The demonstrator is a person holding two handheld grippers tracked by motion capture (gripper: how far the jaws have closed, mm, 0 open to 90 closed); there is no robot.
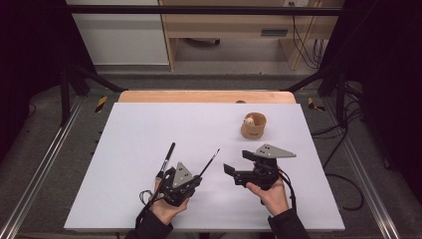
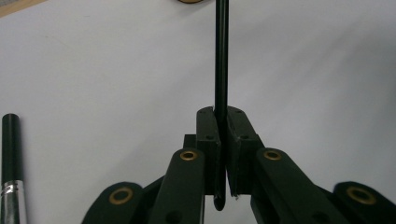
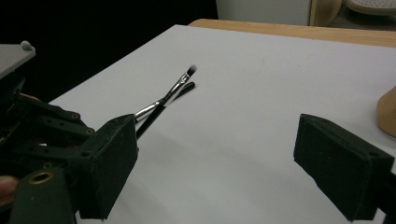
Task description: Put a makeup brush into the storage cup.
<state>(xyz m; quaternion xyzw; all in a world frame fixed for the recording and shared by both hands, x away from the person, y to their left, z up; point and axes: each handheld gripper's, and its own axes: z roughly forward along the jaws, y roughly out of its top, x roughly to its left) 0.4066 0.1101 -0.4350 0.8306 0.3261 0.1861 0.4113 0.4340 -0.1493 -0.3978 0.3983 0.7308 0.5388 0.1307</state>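
Left claw [image 2: 219, 135] clamps a thin black brush [image 2: 221, 56]; right claw [image 3: 224, 172] gapes empty.

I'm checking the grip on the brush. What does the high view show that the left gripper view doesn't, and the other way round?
High view: the right tongs, open and empty, and the whole wooden cup. Left gripper view: a close look at the left tongs, their pads pressed shut on the thin black handle. Both: that held brush, a second brush lying loose, and the white board.
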